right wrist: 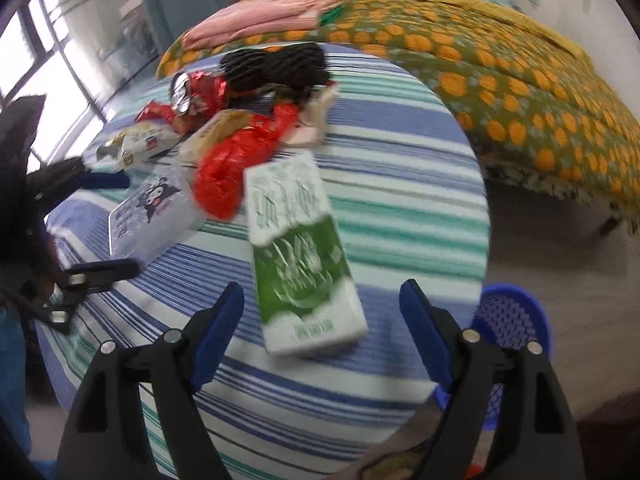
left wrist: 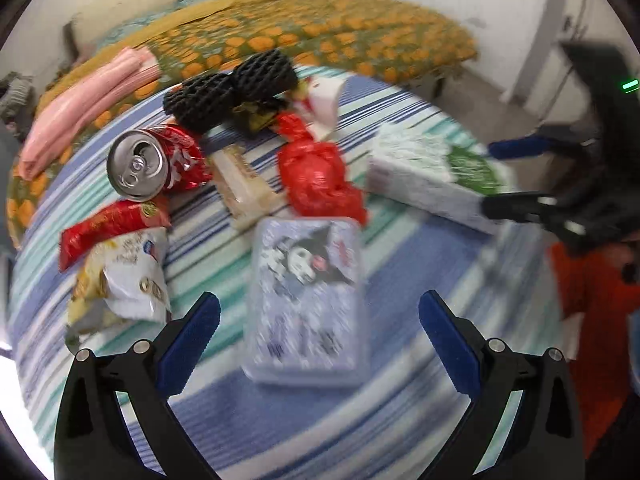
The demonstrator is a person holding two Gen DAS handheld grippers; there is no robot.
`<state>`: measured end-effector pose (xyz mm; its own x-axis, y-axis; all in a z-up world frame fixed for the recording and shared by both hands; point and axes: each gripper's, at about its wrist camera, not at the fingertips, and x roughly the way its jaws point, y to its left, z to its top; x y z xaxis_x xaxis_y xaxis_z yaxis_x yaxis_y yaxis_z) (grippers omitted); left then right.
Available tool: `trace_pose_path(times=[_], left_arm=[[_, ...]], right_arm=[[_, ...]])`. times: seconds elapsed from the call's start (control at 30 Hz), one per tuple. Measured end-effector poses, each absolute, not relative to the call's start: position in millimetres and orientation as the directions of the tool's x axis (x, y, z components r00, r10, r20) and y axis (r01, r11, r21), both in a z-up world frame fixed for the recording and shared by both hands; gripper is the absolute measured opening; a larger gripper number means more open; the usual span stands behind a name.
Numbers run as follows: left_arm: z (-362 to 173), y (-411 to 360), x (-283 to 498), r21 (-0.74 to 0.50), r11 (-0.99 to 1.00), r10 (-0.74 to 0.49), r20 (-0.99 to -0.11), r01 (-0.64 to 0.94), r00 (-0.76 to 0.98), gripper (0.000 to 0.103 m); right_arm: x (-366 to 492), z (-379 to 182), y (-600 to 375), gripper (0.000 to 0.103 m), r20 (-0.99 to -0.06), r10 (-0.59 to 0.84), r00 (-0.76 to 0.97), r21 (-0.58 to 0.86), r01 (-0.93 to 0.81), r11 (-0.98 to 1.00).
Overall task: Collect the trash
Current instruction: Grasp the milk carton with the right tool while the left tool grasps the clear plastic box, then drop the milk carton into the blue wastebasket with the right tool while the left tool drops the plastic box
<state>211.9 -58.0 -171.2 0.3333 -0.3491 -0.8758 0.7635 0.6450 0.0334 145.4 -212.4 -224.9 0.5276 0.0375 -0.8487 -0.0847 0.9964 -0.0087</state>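
Blue-padded jaws of the left gripper (left wrist: 319, 334) stand spread wide and empty, framing a clear plastic box with a cartoon lid (left wrist: 306, 300) that lies on the round striped surface (left wrist: 400, 420). Beyond that box sits the trash heap: a red plastic bag (left wrist: 318, 178), a crushed red soda can (left wrist: 154, 164), snack wrappers (left wrist: 120, 276) and black foam netting (left wrist: 228, 90). To the box's right lies a green and white carton (right wrist: 304, 256); the right gripper (right wrist: 322, 318) hovers over it, jaws parted and holding nothing. Collection looks barely begun. Likely next is lowering and closing on the carton, then carrying it to the blue mesh basket (right wrist: 516, 312) on the floor past the surface's edge. The carton's near end lies fairly close to that edge, with open striped cloth around it.
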Motion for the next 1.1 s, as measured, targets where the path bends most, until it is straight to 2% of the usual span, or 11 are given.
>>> trace_pose_path(times=[0.07,0.13,0.17,0.2,0.27,0.47,0.63,0.9,1.1], left_arm=[[-175,-65,214,0.079,0.663,-0.293,-0.887,0.744,0.356,0.095],[-178,-67,215,0.097,0.67,-0.266,-0.894,0.736,0.36,0.077],[-179,-65,214,0.109,0.677,-0.249,-0.896,0.728,0.366,0.065],[-180,-64,213,0.11,0.681,-0.24,-0.9,0.724,0.363,0.063],[-179,-60,212,0.112,0.703,-0.231,-0.898,0.702,0.374,0.063],[-167,-37,193,0.084,0.78,-0.235,-0.879,0.62,0.415,0.063],[-146,-48,166,-0.008,0.804,-0.314,-0.854,0.594,0.414,0.063],[-114,-158,129,-0.175,0.723,-0.5,-0.8,0.668,0.332,0.063],[-123,-272,100,-0.182,0.626,-0.542,-0.8,0.758,0.256,0.063]], right_arm=[[155,-222,-204,0.078,-0.854,0.028,0.519,-0.041,-0.121,0.992],[165,-223,-200,0.078,-0.865,0.032,0.501,-0.044,-0.139,0.989],[169,-223,-200,0.077,-0.87,0.031,0.492,-0.044,-0.14,0.989],[173,-225,-199,0.068,-0.876,0.03,0.481,-0.046,-0.146,0.988],[179,-229,-199,0.051,-0.887,0.045,0.46,-0.033,-0.161,0.986],[159,-211,-214,0.051,-0.847,0.131,0.516,0.066,-0.143,0.988],[132,-195,-253,0.051,-0.798,0.178,0.576,0.158,-0.085,0.984],[87,-187,-370,0.051,-0.77,0.046,0.636,0.168,0.133,0.977],[59,-216,-449,0.051,-0.785,-0.035,0.619,0.177,0.278,0.944]])
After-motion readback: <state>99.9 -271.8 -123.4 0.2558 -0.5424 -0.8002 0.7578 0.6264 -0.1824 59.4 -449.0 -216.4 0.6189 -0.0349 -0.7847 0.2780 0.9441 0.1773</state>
